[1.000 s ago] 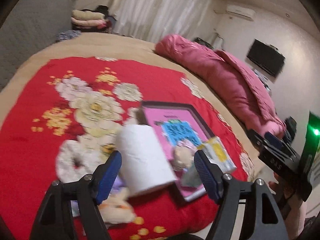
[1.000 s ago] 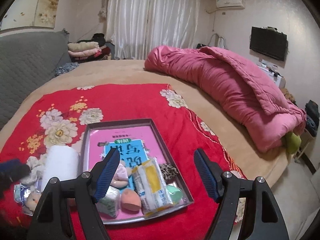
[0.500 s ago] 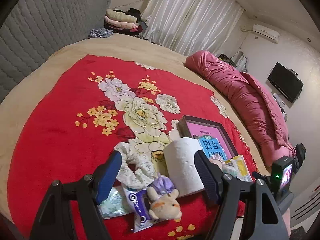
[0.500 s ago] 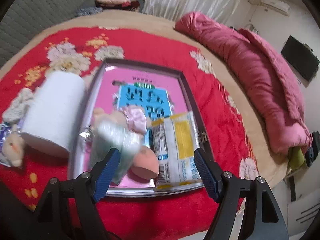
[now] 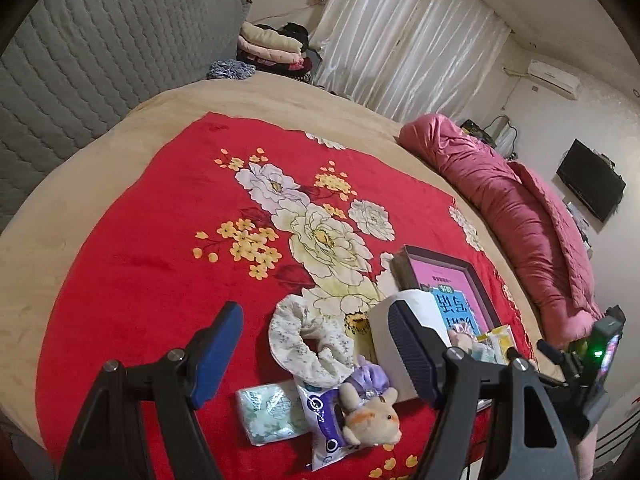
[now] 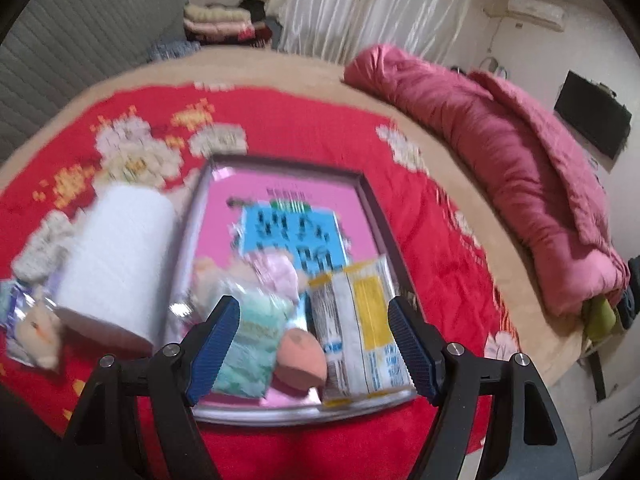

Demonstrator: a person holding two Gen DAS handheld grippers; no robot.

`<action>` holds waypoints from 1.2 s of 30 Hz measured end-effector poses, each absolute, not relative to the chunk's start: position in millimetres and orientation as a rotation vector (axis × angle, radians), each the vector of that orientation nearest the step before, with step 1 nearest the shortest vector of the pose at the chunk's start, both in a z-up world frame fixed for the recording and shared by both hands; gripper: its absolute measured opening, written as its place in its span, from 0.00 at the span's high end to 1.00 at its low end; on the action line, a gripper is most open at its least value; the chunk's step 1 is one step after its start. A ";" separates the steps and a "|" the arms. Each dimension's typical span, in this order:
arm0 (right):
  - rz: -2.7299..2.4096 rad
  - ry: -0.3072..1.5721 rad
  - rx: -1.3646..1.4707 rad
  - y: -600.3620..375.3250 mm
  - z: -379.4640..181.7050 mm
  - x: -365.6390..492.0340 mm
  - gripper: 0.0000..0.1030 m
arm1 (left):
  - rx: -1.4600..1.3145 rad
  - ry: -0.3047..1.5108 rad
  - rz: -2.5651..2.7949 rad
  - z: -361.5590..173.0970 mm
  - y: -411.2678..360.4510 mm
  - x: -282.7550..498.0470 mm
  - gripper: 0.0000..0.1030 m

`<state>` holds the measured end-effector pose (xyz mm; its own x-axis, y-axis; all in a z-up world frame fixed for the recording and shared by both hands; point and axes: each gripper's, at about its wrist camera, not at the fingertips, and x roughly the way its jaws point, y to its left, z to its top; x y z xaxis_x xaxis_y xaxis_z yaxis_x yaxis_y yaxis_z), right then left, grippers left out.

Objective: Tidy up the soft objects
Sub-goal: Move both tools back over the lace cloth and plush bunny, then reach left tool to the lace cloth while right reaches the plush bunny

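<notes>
Both grippers, left and right, hang with jaws apart and empty; reaching the near-left plush could snag the scrunchie or topple the roll beside the tray.

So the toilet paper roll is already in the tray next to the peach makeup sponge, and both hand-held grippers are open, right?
Not quite. The right wrist view shows the toilet paper roll standing on the red blanket outside the tray, left of it. The peach makeup sponge is inside, and both hand-held grippers are open.
</notes>
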<state>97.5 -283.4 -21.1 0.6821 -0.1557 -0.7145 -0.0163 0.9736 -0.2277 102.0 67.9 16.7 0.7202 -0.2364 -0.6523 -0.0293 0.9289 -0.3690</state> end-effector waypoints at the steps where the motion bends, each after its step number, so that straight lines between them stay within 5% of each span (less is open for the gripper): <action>1: -0.066 0.787 -0.217 -278.8 -10.3 95.0 0.25 | -0.374 0.761 -0.114 16.9 70.0 101.8 0.28; 12: 0.259 0.681 -0.038 -200.6 42.0 66.9 0.25 | -0.389 0.814 -0.087 4.8 84.9 105.4 0.28; 36: 0.428 0.957 0.060 -127.8 -34.0 49.1 0.25 | -0.421 0.953 -0.115 -42.2 87.9 117.5 0.28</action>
<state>49.1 -127.8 -34.0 0.4988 0.3795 -0.7792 -0.3272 0.9150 0.2361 117.5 87.9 -42.2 0.5802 -0.2783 -0.7655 -0.0877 0.9130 -0.3984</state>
